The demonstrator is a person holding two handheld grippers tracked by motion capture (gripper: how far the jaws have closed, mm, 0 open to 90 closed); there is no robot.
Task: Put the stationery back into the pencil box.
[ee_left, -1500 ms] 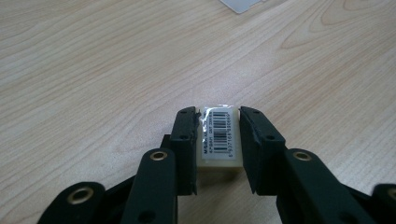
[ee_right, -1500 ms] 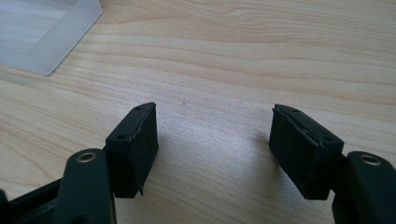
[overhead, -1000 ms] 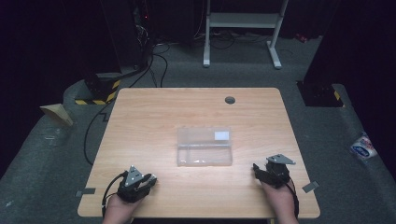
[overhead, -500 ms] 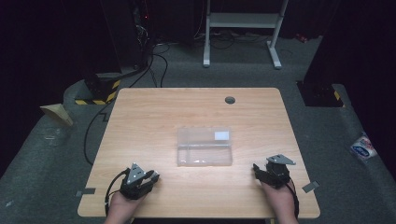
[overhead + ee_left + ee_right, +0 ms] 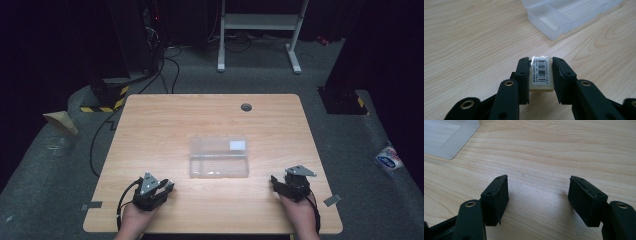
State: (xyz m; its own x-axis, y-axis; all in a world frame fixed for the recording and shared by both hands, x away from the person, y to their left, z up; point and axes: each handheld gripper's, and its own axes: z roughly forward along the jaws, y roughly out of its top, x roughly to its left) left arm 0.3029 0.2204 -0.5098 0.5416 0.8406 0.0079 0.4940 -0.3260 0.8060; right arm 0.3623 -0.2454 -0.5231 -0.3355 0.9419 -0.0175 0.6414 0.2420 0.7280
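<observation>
High view: above the near edge, looking forward and down on the whole desk [image 5: 210, 115]. Gripper views: low, close, along their jaws; both catch the clear box [image 5: 564, 15].

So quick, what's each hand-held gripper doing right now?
Left hand-held gripper: closed on a small white eraser with a barcode label.
Right hand-held gripper: open, holding nothing.

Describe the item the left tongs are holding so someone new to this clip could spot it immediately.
On the wooden table, near its front left corner, the left tongs are shut on a small cream block. Unlike the clear plastic compartment box beyond, it is opaque and wears a white barcode label.
</observation>
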